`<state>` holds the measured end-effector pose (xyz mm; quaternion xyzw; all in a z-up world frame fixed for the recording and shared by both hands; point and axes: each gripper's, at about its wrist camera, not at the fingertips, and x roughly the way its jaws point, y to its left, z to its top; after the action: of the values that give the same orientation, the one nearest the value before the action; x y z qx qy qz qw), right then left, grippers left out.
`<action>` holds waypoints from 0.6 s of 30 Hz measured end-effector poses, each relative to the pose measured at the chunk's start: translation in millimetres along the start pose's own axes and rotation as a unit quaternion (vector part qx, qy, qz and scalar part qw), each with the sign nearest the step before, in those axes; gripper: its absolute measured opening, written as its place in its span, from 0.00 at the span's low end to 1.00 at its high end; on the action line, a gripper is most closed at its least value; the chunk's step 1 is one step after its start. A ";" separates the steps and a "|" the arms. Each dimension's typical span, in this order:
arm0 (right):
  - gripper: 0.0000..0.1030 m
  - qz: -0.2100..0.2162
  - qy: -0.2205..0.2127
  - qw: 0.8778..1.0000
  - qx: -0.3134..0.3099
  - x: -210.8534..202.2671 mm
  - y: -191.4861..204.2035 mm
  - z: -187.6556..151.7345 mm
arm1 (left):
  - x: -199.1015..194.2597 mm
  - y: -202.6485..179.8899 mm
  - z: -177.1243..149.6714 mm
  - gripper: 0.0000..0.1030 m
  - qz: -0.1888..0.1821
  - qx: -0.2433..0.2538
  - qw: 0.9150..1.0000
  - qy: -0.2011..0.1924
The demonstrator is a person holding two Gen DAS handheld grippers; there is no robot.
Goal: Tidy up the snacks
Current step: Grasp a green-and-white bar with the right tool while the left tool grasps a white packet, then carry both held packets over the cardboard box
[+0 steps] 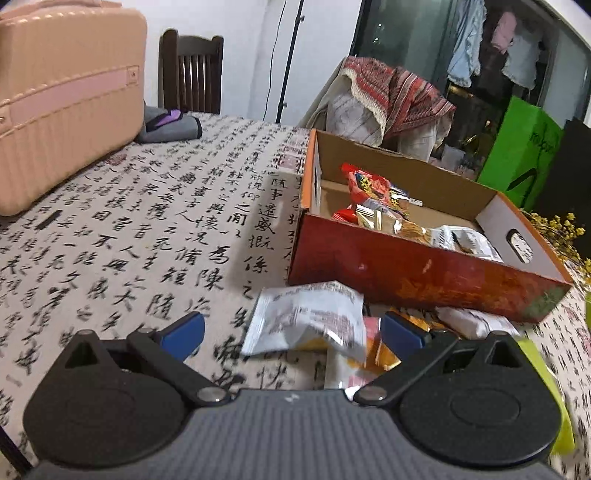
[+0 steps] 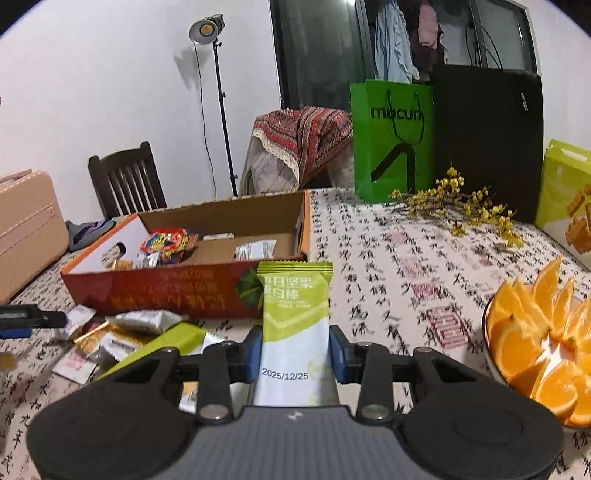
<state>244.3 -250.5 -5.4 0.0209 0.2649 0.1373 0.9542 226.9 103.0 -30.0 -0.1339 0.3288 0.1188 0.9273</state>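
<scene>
White wall (image 2: pixel 110 74); dark wooden chair (image 2: pixel 125 181) at table's far side; studio lamp (image 2: pixel 207 29) on stand; dark window (image 2: pixel 317 55).

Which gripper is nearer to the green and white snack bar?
Right. The right gripper is shut on the green and white snack bar, its fingers at both sides. The left gripper is open over the loose packets.

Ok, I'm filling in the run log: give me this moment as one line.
right gripper: shut on green snack bar | left gripper: open over loose packets | box: partly filled
</scene>
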 end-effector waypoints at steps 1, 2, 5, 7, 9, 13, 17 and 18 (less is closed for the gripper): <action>0.35 0.001 -0.001 1.000 0.001 2.6 0.8 1.4 | 4.8 -1.2 1.8 1.00 0.002 -0.001 1.000 0.004; 0.35 0.003 0.001 1.000 0.000 5.8 1.4 3.4 | 9.5 -2.5 3.0 1.00 0.005 0.000 1.000 0.008; 0.35 0.008 0.003 1.000 -0.005 14.2 4.7 6.5 | 20.9 -4.0 4.2 0.98 0.014 -0.001 1.000 0.020; 0.35 0.012 0.004 1.000 -0.005 18.1 6.9 5.9 | 25.3 -3.9 3.1 0.93 0.010 0.001 1.000 0.026; 0.35 0.015 0.007 1.000 -0.006 22.0 8.7 4.3 | 24.7 -5.9 1.9 0.83 0.015 0.009 1.000 0.022; 0.35 0.017 0.011 1.000 -0.007 26.2 10.3 1.6 | 19.7 -4.9 0.1 0.61 0.010 0.006 1.000 0.014; 0.35 0.017 0.013 1.000 -0.007 25.8 9.2 -0.9 | 10.5 -0.4 -2.1 0.51 0.004 -0.003 1.000 0.001; 0.35 0.016 0.013 1.000 -0.007 25.3 8.9 -0.9 | 7.8 0.5 -2.9 0.50 0.003 -0.002 1.000 -0.002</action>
<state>262.4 -235.0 -17.8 0.0164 0.2756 0.1550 0.9486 231.0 103.5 -37.2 -0.1347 0.3272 0.1222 0.9273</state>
